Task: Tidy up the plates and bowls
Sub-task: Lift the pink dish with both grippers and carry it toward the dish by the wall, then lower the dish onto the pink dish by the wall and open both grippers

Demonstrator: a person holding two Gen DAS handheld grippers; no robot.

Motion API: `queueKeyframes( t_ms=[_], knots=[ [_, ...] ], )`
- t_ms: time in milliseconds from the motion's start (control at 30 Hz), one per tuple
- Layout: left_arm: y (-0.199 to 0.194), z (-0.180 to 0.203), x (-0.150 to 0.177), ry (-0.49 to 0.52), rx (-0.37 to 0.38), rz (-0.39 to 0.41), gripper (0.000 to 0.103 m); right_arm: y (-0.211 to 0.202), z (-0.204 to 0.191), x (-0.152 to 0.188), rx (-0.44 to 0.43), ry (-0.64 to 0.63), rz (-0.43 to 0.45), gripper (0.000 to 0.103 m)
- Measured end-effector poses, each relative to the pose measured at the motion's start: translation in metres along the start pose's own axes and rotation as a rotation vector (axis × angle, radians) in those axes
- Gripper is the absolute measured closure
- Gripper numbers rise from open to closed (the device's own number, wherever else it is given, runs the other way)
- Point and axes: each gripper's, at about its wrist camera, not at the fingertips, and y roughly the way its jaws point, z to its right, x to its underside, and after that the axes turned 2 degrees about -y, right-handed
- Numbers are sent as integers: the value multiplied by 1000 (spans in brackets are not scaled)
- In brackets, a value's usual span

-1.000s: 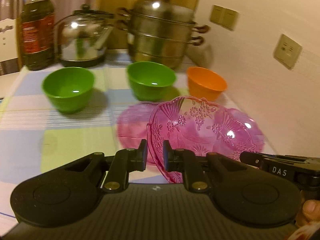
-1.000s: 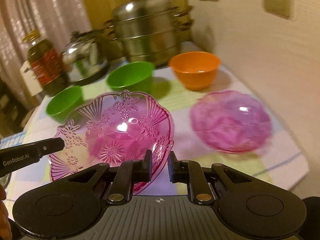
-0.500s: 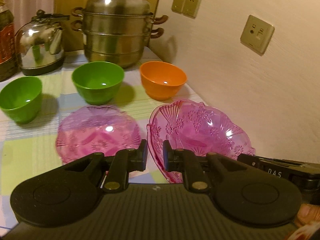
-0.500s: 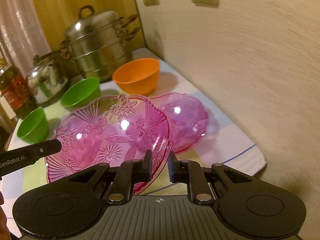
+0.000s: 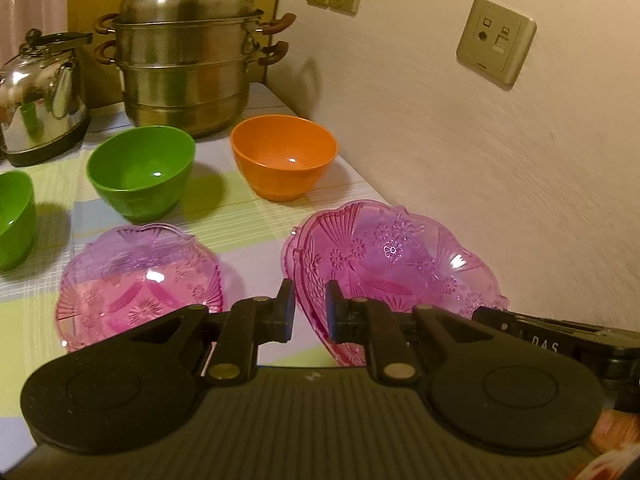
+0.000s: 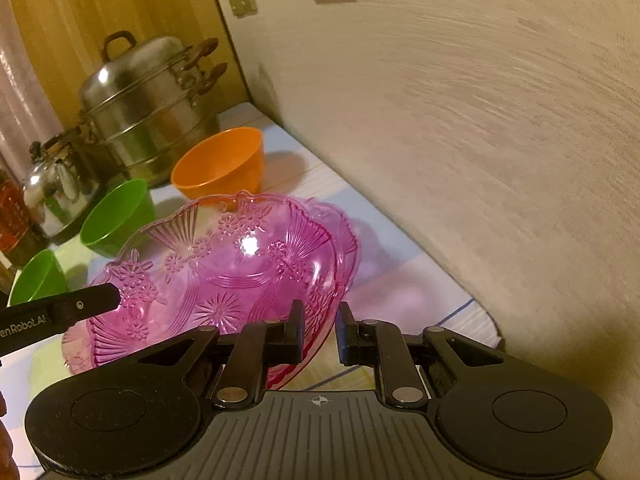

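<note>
Left wrist view: the left gripper [image 5: 310, 312] is clamped on the near-left rim of the carried pink plate [image 5: 396, 264], with the right one's black finger showing at its far side. A second pink plate [image 5: 136, 276] lies flat on the tablecloth [image 5: 248, 216], just to the left.

Right wrist view: the right gripper [image 6: 320, 330] pinches the same carried plate [image 6: 216, 272] on its near-right rim (jaws only narrowly apart, rim between them). Another pink plate's edge [image 6: 346, 236] peeks out right underneath, so I'd guess the next move is straight down, keeping both ends level.
</note>
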Motion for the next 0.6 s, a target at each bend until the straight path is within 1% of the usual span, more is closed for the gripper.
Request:
queueKeyframes(
  t_ms=[300,600],
  knots=[
    [30,7,-8,7,-1,-25,89,21,11,-11,26,-12,5,87],
    [67,1,-14,-13,-25,-50,89,54,6,-26,55,-95,11,87]
  ],
)
